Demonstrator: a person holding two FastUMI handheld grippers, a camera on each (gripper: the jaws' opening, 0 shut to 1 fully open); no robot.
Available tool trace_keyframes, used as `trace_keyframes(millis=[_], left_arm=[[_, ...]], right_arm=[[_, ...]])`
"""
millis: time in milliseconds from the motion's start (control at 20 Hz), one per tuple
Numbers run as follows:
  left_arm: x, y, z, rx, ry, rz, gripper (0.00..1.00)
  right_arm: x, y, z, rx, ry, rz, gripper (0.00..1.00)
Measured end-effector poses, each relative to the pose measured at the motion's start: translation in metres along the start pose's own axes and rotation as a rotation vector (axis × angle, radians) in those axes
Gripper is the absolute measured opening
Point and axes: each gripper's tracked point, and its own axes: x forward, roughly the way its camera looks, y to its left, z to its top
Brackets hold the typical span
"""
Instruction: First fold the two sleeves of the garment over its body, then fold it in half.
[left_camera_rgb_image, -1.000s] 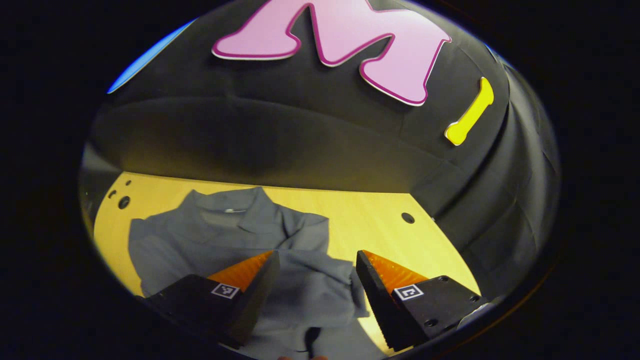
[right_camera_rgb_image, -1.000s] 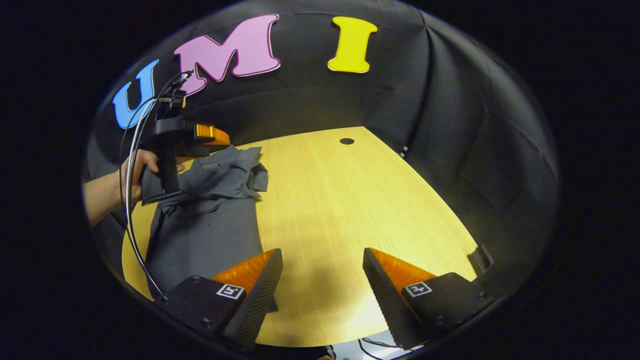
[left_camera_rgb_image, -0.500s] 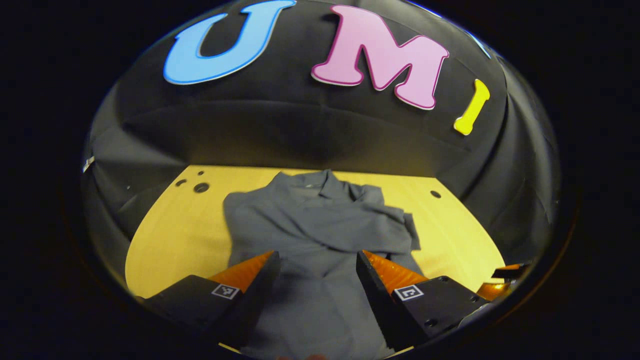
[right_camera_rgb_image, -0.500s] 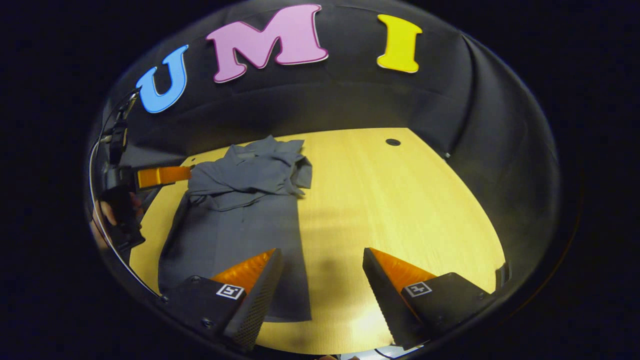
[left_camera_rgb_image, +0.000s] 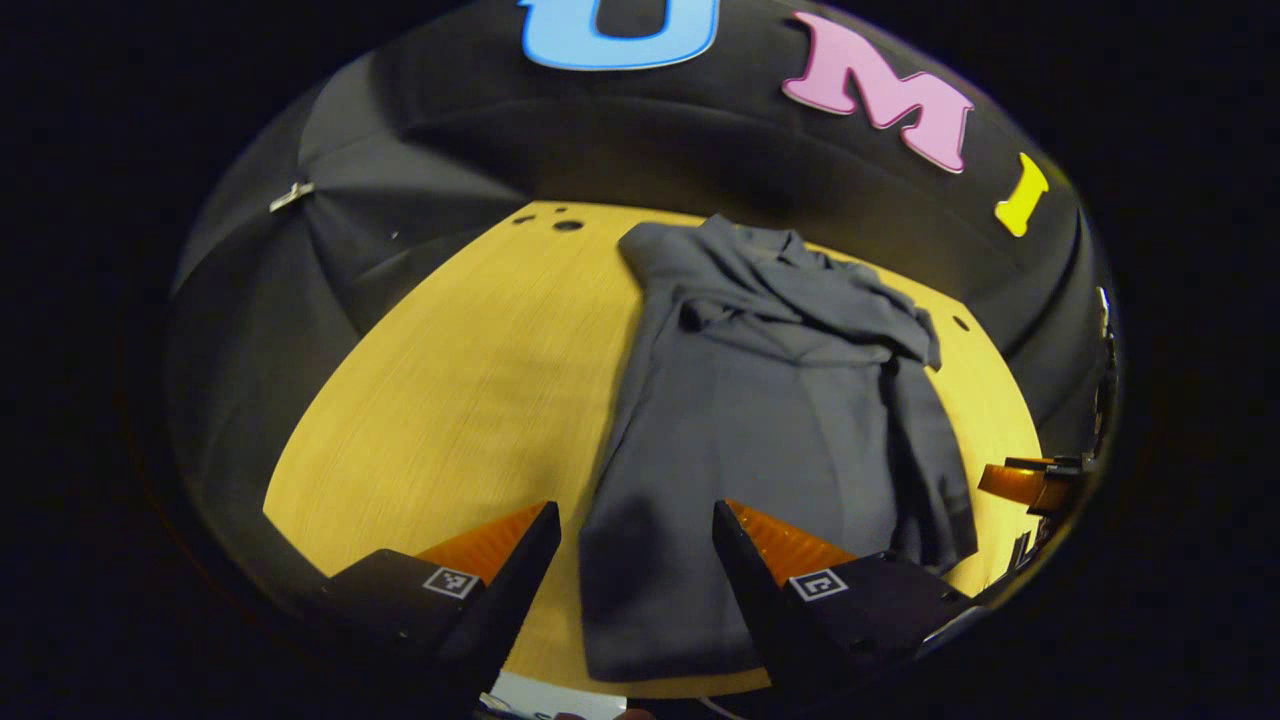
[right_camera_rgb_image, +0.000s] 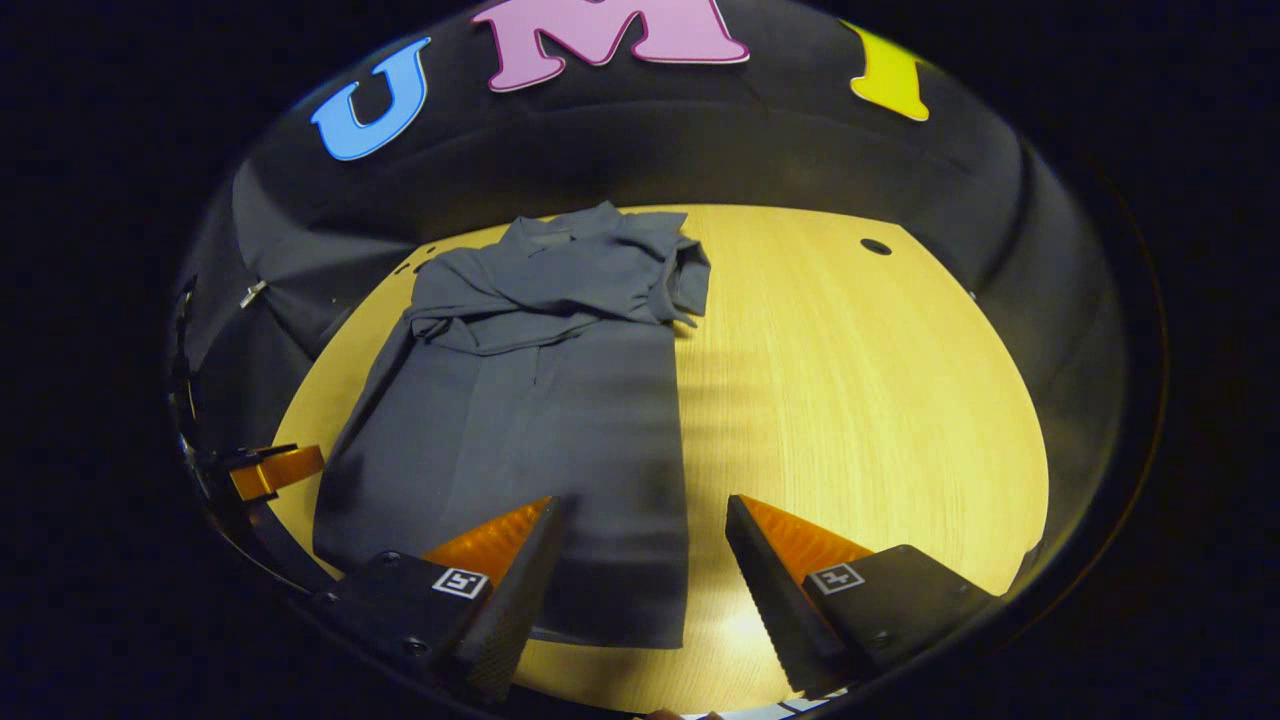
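Note:
A grey collared garment (left_camera_rgb_image: 780, 400) (right_camera_rgb_image: 540, 400) lies lengthwise on the wooden table, collar at the far end and hem toward me. Both sleeves lie folded across its upper body in a rumpled band (right_camera_rgb_image: 560, 290). My left gripper (left_camera_rgb_image: 635, 560) hangs open above the hem's left corner, nothing between its fingers. My right gripper (right_camera_rgb_image: 645, 560) is open too, over the hem's right corner. The right gripper's orange finger (left_camera_rgb_image: 1020, 482) shows at the far right of the left gripper view, and the left gripper's finger (right_camera_rgb_image: 275, 470) shows at the left edge of the right gripper view.
The wooden table (right_camera_rgb_image: 850, 400) (left_camera_rgb_image: 450, 380) has bare surface on both sides of the garment. Small round holes sit in it at the far left (left_camera_rgb_image: 567, 225) and far right (right_camera_rgb_image: 875, 246). Black cloth walls close the table in on three sides.
Both grippers have drawn back from the folded sleeves toward the near edge of the table and risen. The left gripper left the sleeve area and now hangs over the hem. The garment stayed still.

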Motion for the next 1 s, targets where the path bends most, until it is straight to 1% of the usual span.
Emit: trace_keyframes(millis=[100,300,400,450,550,650,700,750,800,850,900,950,1000], left_arm=[[-0.003,0.01,-0.022,-0.009,0.039,0.005,0.96],[0.001,0.014,-0.051,0.037,0.101,-0.011,0.96],[-0.001,0.014,-0.053,0.071,0.136,-0.011,0.96],[-0.001,0.018,-0.056,0.103,0.157,0.012,0.96],[-0.002,0.018,-0.048,0.175,0.134,0.017,0.98],[0.001,0.02,-0.052,0.164,0.142,0.005,0.96],[-0.001,0.019,-0.051,0.15,0.152,0.002,0.94],[0.001,0.017,-0.052,0.155,0.17,0.003,0.92],[0.001,0.014,-0.054,0.167,0.175,-0.006,0.89],[0.0,0.012,-0.055,0.182,0.189,-0.018,0.89],[-0.002,0.011,-0.054,0.199,0.189,-0.033,0.8],[-0.003,0.008,-0.056,0.215,0.196,-0.049,0.69],[-0.002,0.006,-0.056,0.229,0.192,-0.062,0.59]], right_arm=[[0.004,-0.001,-0.007,-0.025,0.02,-0.008,1.0],[0.018,0.002,-0.026,-0.021,0.067,-0.023,1.0],[0.02,0.007,-0.036,-0.014,0.077,-0.034,1.0],[0.023,0.007,-0.038,-0.015,0.08,-0.042,1.0],[0.027,0.007,-0.041,-0.011,0.083,-0.056,1.0],[0.032,0.006,-0.049,0.012,0.112,-0.067,1.0],[0.033,0.006,-0.046,0.007,0.097,-0.074,1.0],[0.035,0.007,-0.051,-0.007,0.124,-0.08,1.0],[0.033,0.009,-0.048,-0.022,0.11,-0.079,0.99],[0.037,0.015,-0.049,-0.024,0.13,-0.061,1.0],[0.036,0.022,-0.049,-0.024,0.125,-0.054,0.84],[0.037,0.03,-0.052,-0.02,0.137,-0.035,0.82],[0.038,0.033,-0.049,-0.023,0.135,-0.036,0.59]])
